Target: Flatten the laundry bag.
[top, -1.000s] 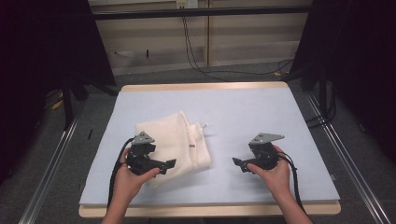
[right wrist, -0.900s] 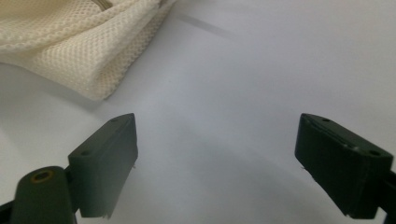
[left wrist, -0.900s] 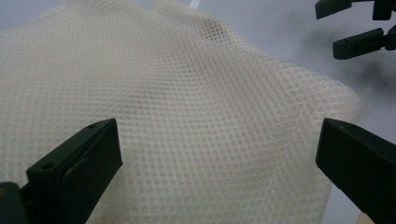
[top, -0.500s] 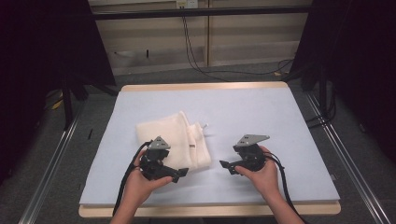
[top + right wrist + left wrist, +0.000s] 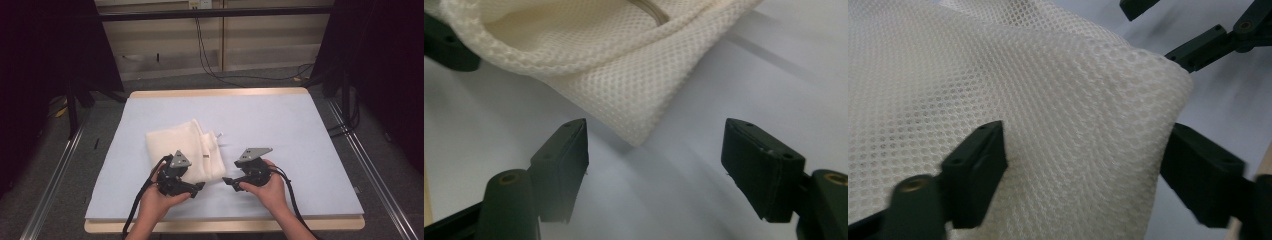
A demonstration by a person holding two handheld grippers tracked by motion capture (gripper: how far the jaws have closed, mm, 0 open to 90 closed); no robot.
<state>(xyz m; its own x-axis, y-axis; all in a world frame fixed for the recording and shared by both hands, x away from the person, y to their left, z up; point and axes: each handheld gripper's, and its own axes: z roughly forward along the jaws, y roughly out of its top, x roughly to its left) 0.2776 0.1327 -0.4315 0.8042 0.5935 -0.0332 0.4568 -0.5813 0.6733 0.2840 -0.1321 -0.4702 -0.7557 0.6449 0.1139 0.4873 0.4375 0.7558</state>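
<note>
A folded cream mesh cloth (image 5: 185, 145) lies on the pale blue table pad (image 5: 280, 130), left of the middle. My left gripper (image 5: 198, 188) sits at the cloth's near edge. In the left gripper view its jaws (image 5: 1088, 170) have just been closing, with a fold of the cloth (image 5: 1048, 100) between them and the pads not clearly pressing. My right gripper (image 5: 226, 181) hovers just right of the cloth's near right corner. Its jaws (image 5: 656, 160) have also been closing, with nothing between them. The cloth's corner (image 5: 624, 85) lies just ahead of them.
A small white tag (image 5: 218, 134) sticks out at the cloth's right side. The table's wooden front edge (image 5: 225, 226) runs close behind both hands. Metal rails (image 5: 55, 185) flank the table, and cables (image 5: 215, 70) lie on the floor beyond it.
Both hands have moved inward toward each other. The left gripper has come right along the cloth's near edge, and the right gripper has come left to the cloth's corner. Both pairs of jaws are narrower.
</note>
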